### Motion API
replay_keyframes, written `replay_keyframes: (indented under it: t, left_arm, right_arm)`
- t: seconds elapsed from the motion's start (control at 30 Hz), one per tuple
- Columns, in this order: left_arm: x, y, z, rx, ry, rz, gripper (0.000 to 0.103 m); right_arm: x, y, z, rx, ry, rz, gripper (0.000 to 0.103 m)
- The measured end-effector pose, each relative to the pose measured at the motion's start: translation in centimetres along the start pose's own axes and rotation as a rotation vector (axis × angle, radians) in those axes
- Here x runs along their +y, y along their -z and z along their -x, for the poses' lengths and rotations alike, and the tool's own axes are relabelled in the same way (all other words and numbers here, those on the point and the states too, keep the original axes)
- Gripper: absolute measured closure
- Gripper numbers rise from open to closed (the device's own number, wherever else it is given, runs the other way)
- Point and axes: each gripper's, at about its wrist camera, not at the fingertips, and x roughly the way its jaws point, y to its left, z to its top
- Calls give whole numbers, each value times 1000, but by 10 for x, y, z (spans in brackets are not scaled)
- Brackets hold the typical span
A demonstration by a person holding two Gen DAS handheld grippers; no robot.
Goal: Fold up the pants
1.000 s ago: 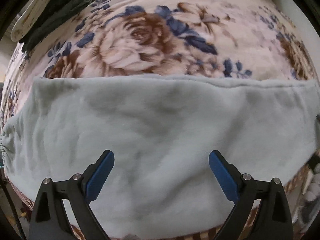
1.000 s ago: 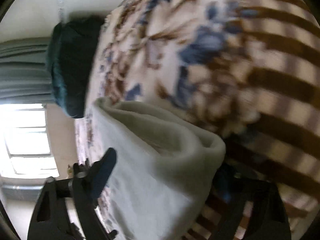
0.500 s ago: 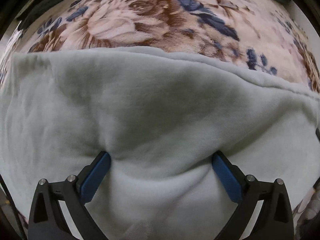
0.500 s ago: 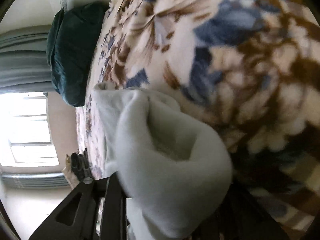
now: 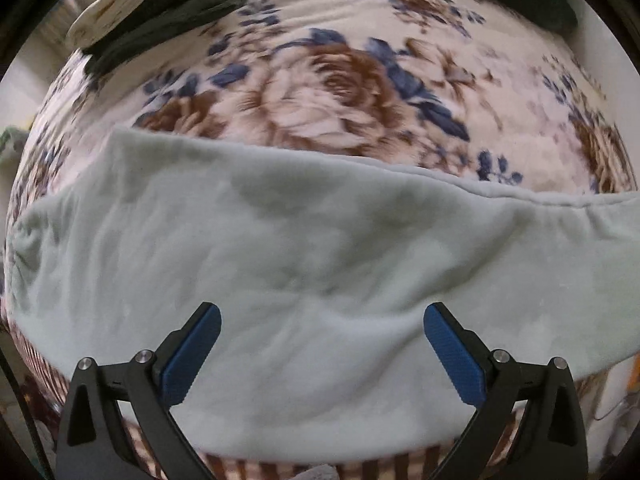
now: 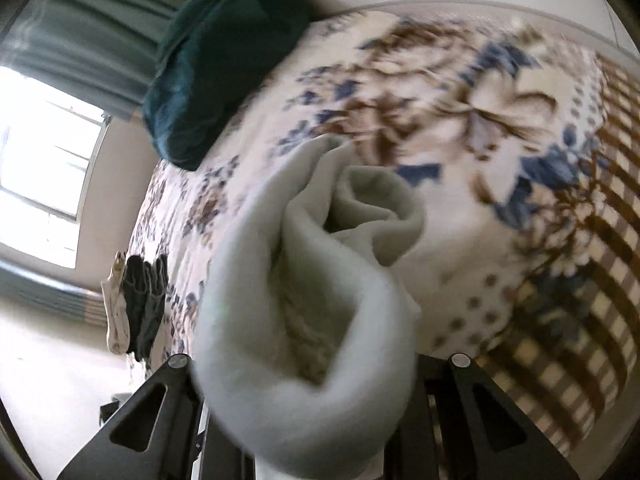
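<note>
Pale grey-green fleece pants [image 5: 280, 248] lie across a floral blanket on a bed. In the left wrist view my left gripper [image 5: 322, 344] is open, its blue pads [image 5: 192, 354] spread wide just above the pants, holding nothing. In the right wrist view my right gripper [image 6: 304, 412] is shut on a bunched end of the pants [image 6: 304, 320], which is lifted off the blanket and hides the fingertips.
The floral blanket [image 5: 340, 80] covers the bed, with a brown striped border [image 6: 592, 280] at its edge. A dark green pillow [image 6: 224, 64] lies at the head. Dark and white folded clothes [image 5: 132, 12] sit at the far side. A bright window [image 6: 36, 184] is beyond.
My left gripper has drawn back up off the pants, still open. My right gripper has lifted and swung the gripped pants end up over the blanket.
</note>
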Motion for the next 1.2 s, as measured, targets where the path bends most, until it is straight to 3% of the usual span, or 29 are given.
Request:
replay_keyframes:
  t: [0.17,0.37,0.53,0.7,0.77,0.83,0.87,0.93,0.97,1.0,1.1,1.13,1.2]
  left_arm:
    - [60,-26,9,-16,5,51,0]
    - [181,-5,35,-16,-56,210,0]
    - [263,13,39,-16,-118,327,0]
    - [309,26,28,8,-153,400,0]
    - [320,27,26,7,-156,424,0]
    - [327,27,27,-1,-145,441,0]
    - [329,25,28,-3,-139,446,0]
    - [329,20,30,-12,-110,453,0]
    - [326,15,29,-13,-91,450,0]
    - [324,11,28,-13,-75,447,0]
    - [303,-13,28,-21,31,418,0]
    - [294,-21,27,-19,81,399,0]
    - [276,-35,22,-2,153,358,0]
  right_arm:
    - [61,38,6,-29,14,73,81]
    - [151,98,-10,10,13,202,81]
    - [239,200,-55,93,29,455,81]
    - [298,312,-105,175,44,695,81]
    - [314,361,-132,237,111,794,81]
    - [315,383,-154,306,163,815,76]
    - [316,390,-164,345,197,834,72]
    - [318,387,-165,389,168,839,55]
    - [320,381,-162,450,97,817,27]
    - [320,372,-157,510,29,779,12]
    - [311,346,-134,599,-130,631,12]
    - [304,334,-125,612,-152,576,12]
    - [292,312,-109,596,-109,519,12]
